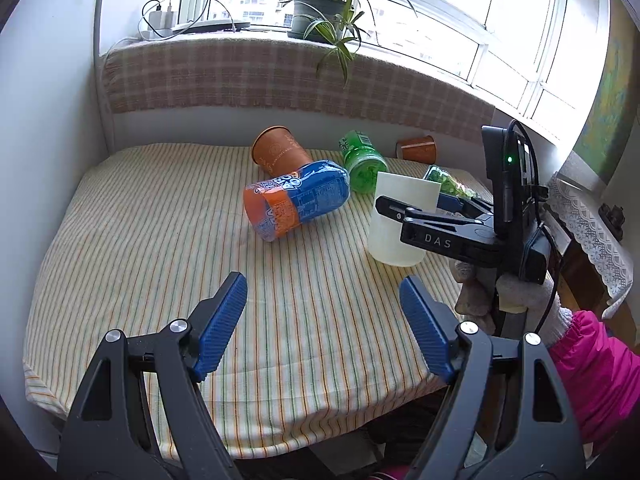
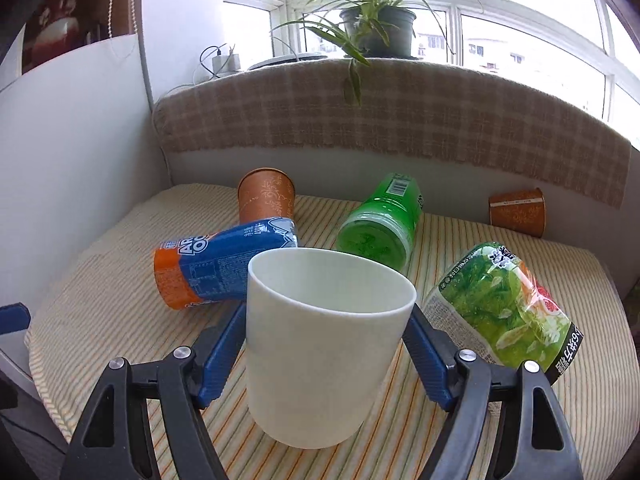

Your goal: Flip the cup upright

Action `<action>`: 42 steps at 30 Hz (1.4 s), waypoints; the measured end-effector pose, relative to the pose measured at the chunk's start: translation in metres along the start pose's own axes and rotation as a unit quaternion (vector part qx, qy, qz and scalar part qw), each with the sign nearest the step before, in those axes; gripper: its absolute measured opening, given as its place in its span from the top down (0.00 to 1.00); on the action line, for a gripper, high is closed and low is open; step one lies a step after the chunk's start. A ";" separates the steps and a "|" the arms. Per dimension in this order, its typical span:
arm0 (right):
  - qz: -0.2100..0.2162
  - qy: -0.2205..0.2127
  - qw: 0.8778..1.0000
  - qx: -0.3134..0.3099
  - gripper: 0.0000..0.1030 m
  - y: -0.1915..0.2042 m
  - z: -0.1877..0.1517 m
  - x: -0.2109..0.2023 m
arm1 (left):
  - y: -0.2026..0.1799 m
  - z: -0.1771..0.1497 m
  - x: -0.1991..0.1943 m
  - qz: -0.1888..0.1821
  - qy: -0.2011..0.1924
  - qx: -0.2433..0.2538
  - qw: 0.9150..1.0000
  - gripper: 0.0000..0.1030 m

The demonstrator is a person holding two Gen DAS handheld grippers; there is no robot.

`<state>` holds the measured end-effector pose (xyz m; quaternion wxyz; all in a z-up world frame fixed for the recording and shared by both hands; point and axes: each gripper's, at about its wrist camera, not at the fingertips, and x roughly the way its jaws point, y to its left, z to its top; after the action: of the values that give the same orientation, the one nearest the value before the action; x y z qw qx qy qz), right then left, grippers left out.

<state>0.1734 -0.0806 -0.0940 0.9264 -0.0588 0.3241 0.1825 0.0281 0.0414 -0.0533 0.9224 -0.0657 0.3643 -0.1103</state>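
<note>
A plain white cup (image 2: pixel 324 344) stands upright with its mouth up on the striped tablecloth (image 2: pixel 100 280). My right gripper (image 2: pixel 326 340) has its blue pads against both sides of the cup, shut on it. In the left wrist view the same cup (image 1: pixel 394 240) shows at the right with the right gripper (image 1: pixel 416 212) clamped on it. My left gripper (image 1: pixel 324 320) is open and empty above the near part of the table, to the left of the cup.
A blue and orange cup (image 1: pixel 296 204), an orange paper cup (image 1: pixel 280 152) and a green cup (image 1: pixel 362 164) lie on their sides behind. A green patterned cup (image 2: pixel 508 308) lies at the right. Another orange cup (image 2: pixel 518 212) sits by the back wall.
</note>
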 end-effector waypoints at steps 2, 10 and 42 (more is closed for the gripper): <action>0.011 -0.005 1.000 -0.020 0.24 0.006 -0.006 -0.005 | -0.001 0.000 0.000 0.001 0.000 0.001 1.000 0.21; 0.032 -0.002 0.999 -0.006 0.14 0.006 -0.027 -0.027 | -0.004 0.001 -0.003 -0.003 -0.005 0.002 1.000 0.21; -0.132 -0.110 0.979 0.111 0.00 -0.040 -0.059 -0.180 | -0.060 0.011 -0.035 0.062 -0.193 0.038 0.979 0.00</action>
<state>0.0241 -0.1855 -0.0281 0.9731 0.0230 0.2277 0.0269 0.0019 -0.0075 -0.0103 0.9821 -0.0275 0.1787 -0.0521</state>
